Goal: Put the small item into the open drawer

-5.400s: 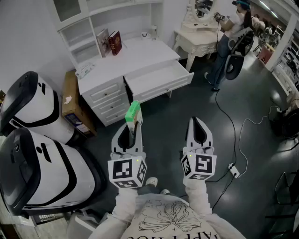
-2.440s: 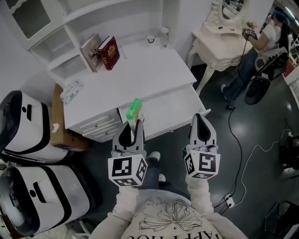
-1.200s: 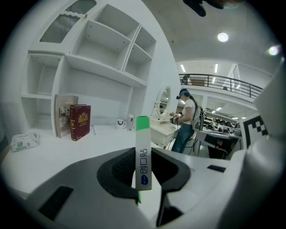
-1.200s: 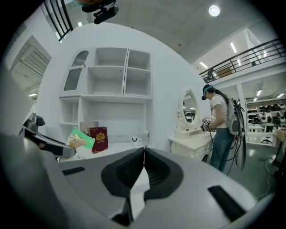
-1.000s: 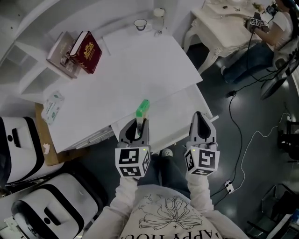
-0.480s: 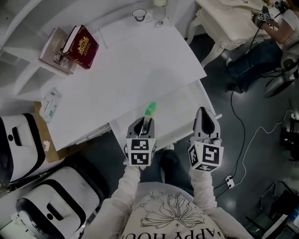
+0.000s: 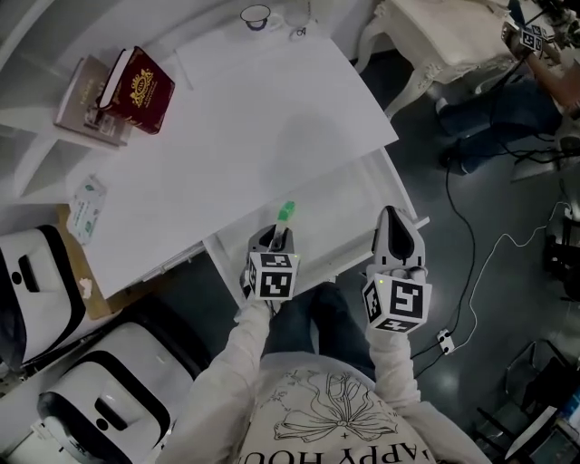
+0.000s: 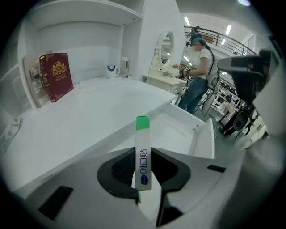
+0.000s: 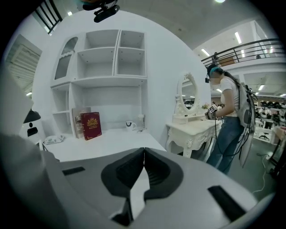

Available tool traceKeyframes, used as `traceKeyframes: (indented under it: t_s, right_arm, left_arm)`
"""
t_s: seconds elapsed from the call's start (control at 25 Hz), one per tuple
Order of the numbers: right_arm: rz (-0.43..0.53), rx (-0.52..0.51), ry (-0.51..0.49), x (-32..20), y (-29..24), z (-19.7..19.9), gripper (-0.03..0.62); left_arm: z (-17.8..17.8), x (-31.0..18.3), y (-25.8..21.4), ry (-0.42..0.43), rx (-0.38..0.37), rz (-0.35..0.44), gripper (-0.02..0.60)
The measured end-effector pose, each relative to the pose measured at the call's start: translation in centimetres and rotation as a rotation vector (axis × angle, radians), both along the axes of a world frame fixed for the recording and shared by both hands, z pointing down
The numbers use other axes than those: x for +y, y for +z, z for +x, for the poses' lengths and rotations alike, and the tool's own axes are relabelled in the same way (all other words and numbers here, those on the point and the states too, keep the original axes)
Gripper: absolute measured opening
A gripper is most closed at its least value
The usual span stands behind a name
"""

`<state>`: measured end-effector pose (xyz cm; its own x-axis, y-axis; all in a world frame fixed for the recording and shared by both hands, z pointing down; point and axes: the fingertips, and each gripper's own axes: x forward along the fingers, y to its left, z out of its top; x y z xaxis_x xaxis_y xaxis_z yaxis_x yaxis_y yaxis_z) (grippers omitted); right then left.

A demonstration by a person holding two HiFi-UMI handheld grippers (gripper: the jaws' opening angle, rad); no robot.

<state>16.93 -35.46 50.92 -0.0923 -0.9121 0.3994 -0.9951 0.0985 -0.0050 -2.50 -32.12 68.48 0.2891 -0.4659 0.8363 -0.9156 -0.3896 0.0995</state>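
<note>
My left gripper (image 7: 278,237) (image 8: 143,156) is shut on a slim white stick-shaped item with a green cap (image 7: 286,213) (image 8: 143,156), held upright between the pads. It hangs over the near left part of the open white drawer (image 7: 358,199) (image 8: 178,129), which juts from under the white desk top (image 7: 254,118). The right gripper (image 7: 396,223) (image 9: 143,154) is shut with nothing in it, level with the drawer's right front corner.
A red book (image 7: 134,89) (image 9: 90,125) leans against other books at the desk's back left, a cup (image 7: 256,14) at the back. A tissue pack (image 7: 82,210) lies left. White machines (image 7: 54,290) stand beside the desk. A person (image 8: 196,71) works at a dressing table (image 7: 435,36). Cables (image 7: 471,272) cross the floor.
Over the earlier frames the desk and drawer have come much nearer. In the last second the left gripper has tipped forward and carried the item over the drawer's near edge; the right stayed beside it.
</note>
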Motion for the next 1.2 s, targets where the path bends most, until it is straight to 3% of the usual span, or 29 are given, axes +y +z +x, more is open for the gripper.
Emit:
traceKeyframes:
  t_s: [0.24,0.52,0.8,1.0,1.2]
  right_arm:
    - [-0.022,0.002,0.006,-0.1,1.0,0.6,0.003]
    - [-0.039,0.005,0.021,-0.1,1.6,1.1,0.003]
    - [-0.047,0.0,0.028,-0.2,2.0,1.5,0.003]
    - [-0.051,0.004,0.021,0.1,2.1,1.3,0.003]
    - [-0.043,0.001,0.016,0.3,1.8,1.2,0.003]
  left_arm:
    - [0.4,-0.4,3.9,0.066,-0.05,-0.056,0.086]
    - [-0.4,-0.2,7.8,0.069,-0.128,-0.13,0.087]
    - [-0.4,-0.7,8.7,0.067,-0.147,-0.137,0.091]
    - [-0.3,-0.8,9.0,0.049,-0.124,-0.132,0.098]
    - [0.4,-1.1,7.6,0.017,-0.016,-0.099,0.196]
